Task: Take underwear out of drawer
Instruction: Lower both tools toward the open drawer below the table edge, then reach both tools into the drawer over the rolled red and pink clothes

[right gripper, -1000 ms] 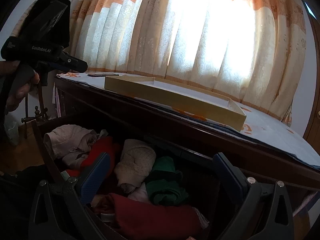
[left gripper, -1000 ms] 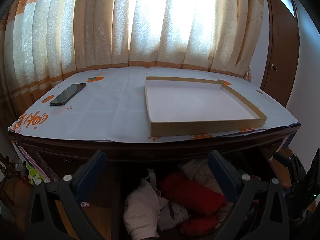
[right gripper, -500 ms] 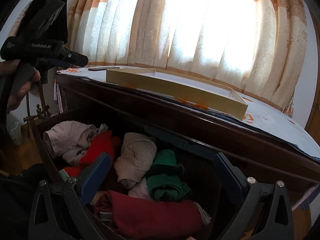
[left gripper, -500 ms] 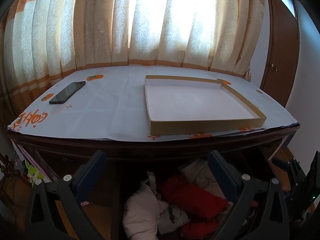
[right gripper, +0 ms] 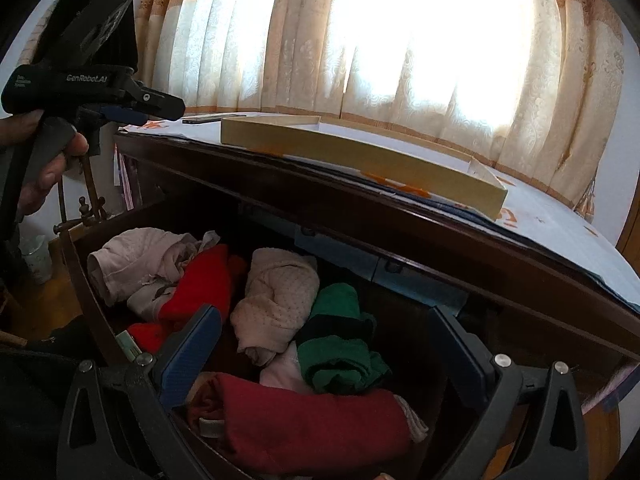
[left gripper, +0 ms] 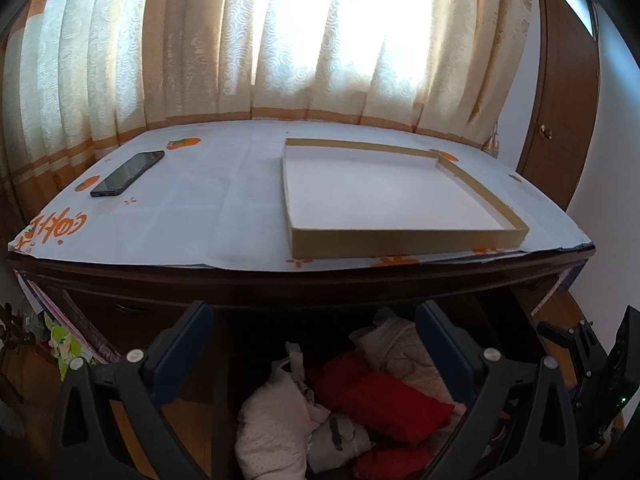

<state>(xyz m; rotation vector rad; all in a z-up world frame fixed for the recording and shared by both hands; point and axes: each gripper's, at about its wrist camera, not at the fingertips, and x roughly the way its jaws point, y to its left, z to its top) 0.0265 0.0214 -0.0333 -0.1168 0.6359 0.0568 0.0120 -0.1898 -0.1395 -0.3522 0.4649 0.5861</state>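
The dark wooden drawer [right gripper: 80,276] stands pulled open under the tabletop, full of rolled underwear: pink [right gripper: 276,304], green [right gripper: 340,344], bright red [right gripper: 200,284] and dark red [right gripper: 312,428] pieces. My right gripper [right gripper: 324,352] is open and empty, just above the green and pink rolls. My left gripper [left gripper: 312,344] is open and empty, held higher, level with the table edge; red [left gripper: 384,400] and pale pink [left gripper: 272,424] rolls show below it. The left gripper also shows at the upper left of the right wrist view [right gripper: 152,102], held in a hand.
A shallow cardboard tray [left gripper: 404,242] lies on the white orange-printed table cover [left gripper: 200,208]. A black phone [left gripper: 128,174] lies at the table's left. Curtains [left gripper: 320,48] hang behind. A wooden door [left gripper: 560,100] is at the right.
My right gripper has moved lower and closer over the drawer's clothes. My left gripper has risen slightly. Both stay open.
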